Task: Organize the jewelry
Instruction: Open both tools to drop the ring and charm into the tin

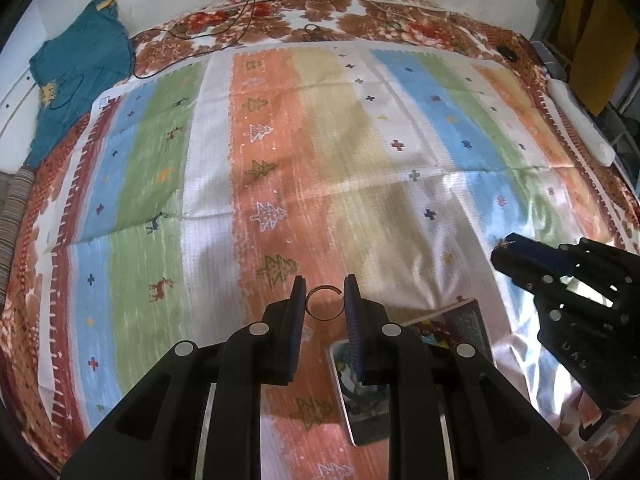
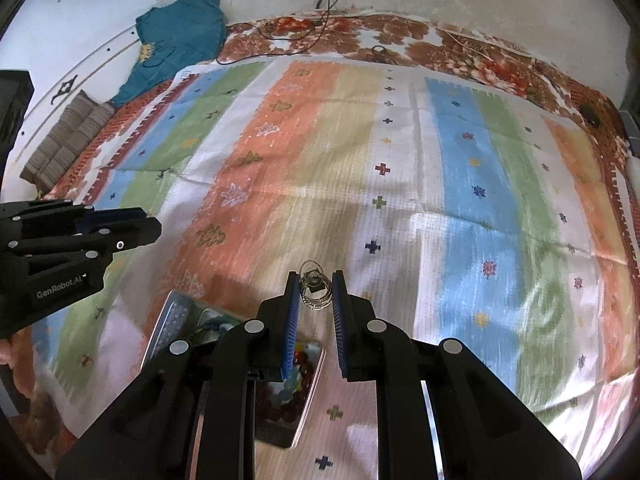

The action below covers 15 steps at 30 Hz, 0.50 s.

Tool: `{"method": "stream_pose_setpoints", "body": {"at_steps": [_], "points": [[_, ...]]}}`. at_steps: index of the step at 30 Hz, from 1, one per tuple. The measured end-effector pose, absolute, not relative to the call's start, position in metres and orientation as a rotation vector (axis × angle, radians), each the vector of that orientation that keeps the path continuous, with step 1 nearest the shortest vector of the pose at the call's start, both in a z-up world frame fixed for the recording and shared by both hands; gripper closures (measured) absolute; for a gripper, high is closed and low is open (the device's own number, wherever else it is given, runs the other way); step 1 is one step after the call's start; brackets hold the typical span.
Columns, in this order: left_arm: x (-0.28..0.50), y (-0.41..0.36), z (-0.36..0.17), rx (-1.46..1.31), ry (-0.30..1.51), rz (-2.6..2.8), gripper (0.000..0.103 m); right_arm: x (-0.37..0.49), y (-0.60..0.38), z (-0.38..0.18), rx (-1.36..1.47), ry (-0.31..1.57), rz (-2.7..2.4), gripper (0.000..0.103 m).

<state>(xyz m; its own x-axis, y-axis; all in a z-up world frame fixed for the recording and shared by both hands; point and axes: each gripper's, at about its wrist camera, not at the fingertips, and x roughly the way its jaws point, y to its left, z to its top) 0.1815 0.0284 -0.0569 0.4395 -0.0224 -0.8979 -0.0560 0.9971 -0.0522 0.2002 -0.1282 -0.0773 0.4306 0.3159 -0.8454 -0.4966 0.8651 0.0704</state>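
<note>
My left gripper (image 1: 323, 294) is shut on a thin metal bangle (image 1: 325, 303), held between its blue pads above the striped cloth. My right gripper (image 2: 316, 292) is shut on a bunch of silver rings and bangles (image 2: 315, 290). An open metal jewelry box (image 1: 362, 390) with red and coloured beads lies under the left gripper; in the right wrist view the box (image 2: 298, 364) sits below and left of the fingers. The right gripper shows at the right in the left wrist view (image 1: 520, 256), and the left gripper at the left in the right wrist view (image 2: 120, 228).
A striped cloth (image 1: 280, 160) covers a floral bedsheet (image 1: 320, 20). A teal garment (image 1: 76, 76) lies at the far left corner. Black cables (image 1: 240, 12) run along the far edge. A white object (image 1: 580, 120) lies at the right edge, a striped cushion (image 2: 68, 140) at the left.
</note>
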Motion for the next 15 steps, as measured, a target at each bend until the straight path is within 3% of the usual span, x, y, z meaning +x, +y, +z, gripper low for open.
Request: {"method": "stream_pose_setpoints", "body": {"at_steps": [15], "points": [[0.137,-0.005,-0.034,-0.092,1.059,-0.059,0.084,0.15,-0.138,-0.061,-0.205,0.968,0.576,0.086]]}}
